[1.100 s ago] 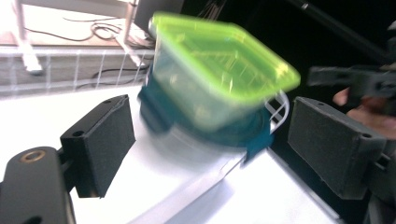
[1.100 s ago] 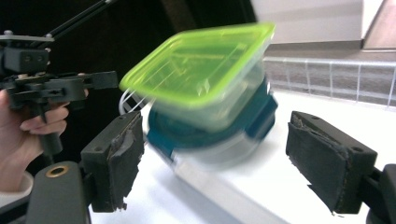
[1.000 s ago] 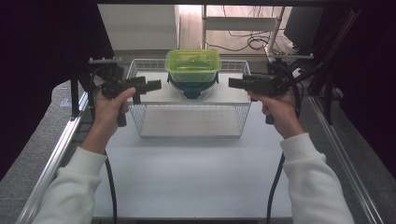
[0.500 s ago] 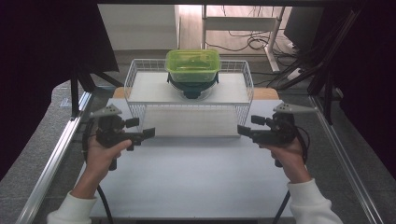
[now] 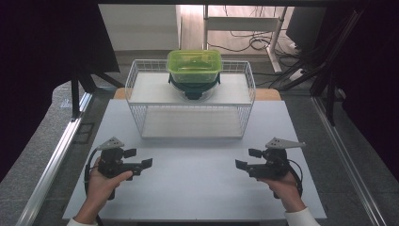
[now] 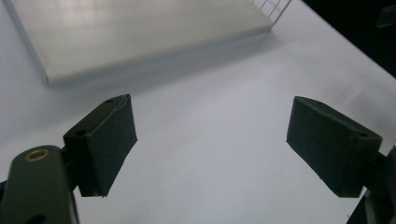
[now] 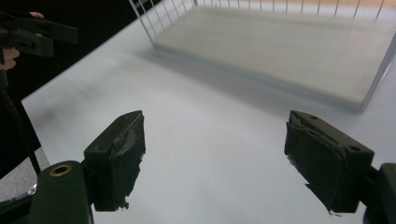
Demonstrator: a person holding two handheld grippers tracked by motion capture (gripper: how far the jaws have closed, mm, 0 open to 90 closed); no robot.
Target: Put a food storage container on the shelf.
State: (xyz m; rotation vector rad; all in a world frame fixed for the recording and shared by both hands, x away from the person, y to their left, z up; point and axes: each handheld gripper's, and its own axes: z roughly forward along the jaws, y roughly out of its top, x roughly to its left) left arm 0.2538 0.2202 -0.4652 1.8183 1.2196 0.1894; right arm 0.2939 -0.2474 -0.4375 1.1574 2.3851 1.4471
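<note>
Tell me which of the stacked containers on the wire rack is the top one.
The lime-green lidded container. It sits on the dark teal container, which rests directly on the wire rack shelf.

No text, label, brand, number or sign can be read anywhere in these views. The green lid of the food container (image 5: 194,65) is plain, the white wire basket (image 5: 244,101) carries no tag, and the white desk (image 5: 197,188) is unmarked. The black pads of the left claw (image 6: 212,149) and the right claw (image 7: 215,158) bear no lettering either.
</note>
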